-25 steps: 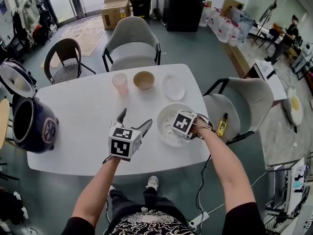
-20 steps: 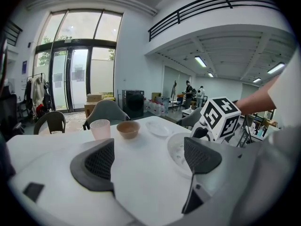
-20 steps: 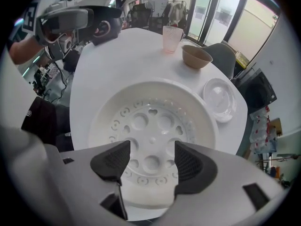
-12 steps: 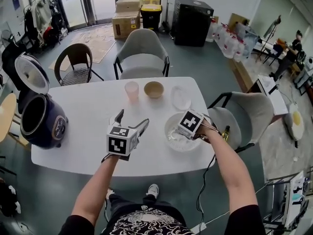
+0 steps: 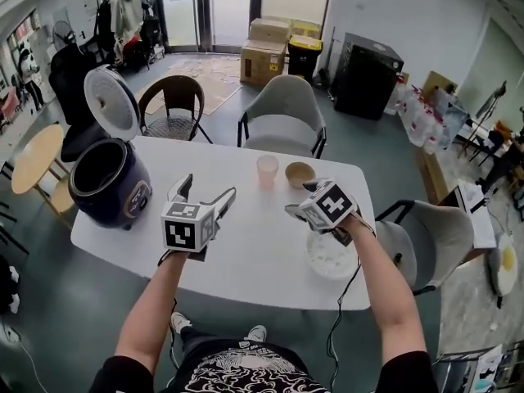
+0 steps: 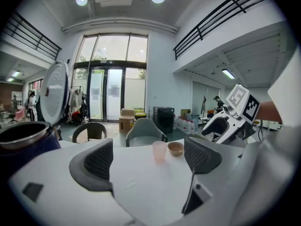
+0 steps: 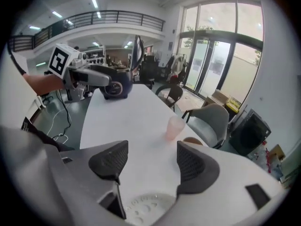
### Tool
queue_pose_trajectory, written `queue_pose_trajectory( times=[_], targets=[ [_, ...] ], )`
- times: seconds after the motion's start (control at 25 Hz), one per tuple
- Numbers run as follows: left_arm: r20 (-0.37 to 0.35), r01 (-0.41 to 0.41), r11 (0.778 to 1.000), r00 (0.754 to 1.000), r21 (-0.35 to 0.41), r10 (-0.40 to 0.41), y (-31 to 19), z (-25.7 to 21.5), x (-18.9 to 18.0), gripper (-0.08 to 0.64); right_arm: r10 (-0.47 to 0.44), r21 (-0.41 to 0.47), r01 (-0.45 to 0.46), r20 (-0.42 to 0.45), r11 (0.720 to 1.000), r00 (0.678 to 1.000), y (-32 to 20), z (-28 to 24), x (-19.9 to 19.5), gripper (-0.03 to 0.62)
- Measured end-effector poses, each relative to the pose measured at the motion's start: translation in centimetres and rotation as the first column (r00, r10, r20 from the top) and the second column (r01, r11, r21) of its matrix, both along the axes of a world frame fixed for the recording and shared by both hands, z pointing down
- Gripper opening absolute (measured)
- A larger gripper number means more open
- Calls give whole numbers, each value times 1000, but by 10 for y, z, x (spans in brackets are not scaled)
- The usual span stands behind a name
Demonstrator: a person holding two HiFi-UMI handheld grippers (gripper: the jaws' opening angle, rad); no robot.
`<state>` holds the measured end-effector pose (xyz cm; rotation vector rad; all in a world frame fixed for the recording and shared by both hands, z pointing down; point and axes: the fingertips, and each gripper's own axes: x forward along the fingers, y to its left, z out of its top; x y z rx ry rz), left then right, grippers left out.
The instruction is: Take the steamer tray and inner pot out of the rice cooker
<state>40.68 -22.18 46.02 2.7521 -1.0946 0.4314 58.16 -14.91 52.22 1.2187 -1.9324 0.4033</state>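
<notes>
The dark blue rice cooker (image 5: 106, 188) stands on the table's left end with its lid (image 5: 110, 103) up; its inside shows only as a dark hollow. The white steamer tray (image 5: 332, 255) lies flat on the table near the right front edge, and its perforated rim (image 7: 146, 206) shows below my right jaws. My left gripper (image 5: 203, 195) hangs open and empty over the table's middle, right of the cooker (image 6: 23, 135). My right gripper (image 5: 301, 214) is lifted up and left of the tray; its jaws are opening with nothing between them.
A pink cup (image 5: 267, 170) and a brown bowl (image 5: 300, 173) stand near the white table's (image 5: 246, 252) far edge. Grey chairs (image 5: 282, 121) and a brown chair (image 5: 172, 105) ring the table; a round wooden table (image 5: 33, 158) sits left.
Both grippers rose and moved left across the table. My right gripper came away from the steamer tray, which stays on the table. The head view swung left, bringing the cooker closer in.
</notes>
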Motion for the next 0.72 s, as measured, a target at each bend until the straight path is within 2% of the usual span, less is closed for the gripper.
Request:
queue_pose_trajectory(
  times=[0.16,0.32,0.52,0.72],
  targets=[
    [-26,114,993,993,40,-113,-20,-22,-66,466,-68,108,59,77,992,995,-34,-36,-58,356],
    [-39,229,971,973,63,-227,-30,-39,-140,466,-164,194,137,131,971,978,-63,-64,-126,360],
    [-51,359,930,933,81,-356,-41,-51,-231,466,-246,271,189,196,944,949,-99,-82,-206,360],
    [-65,469,880,883,78,-465,-50,-49,-326,466,-329,307,243,268,920,906,-126,-87,-295,371]
  ],
)
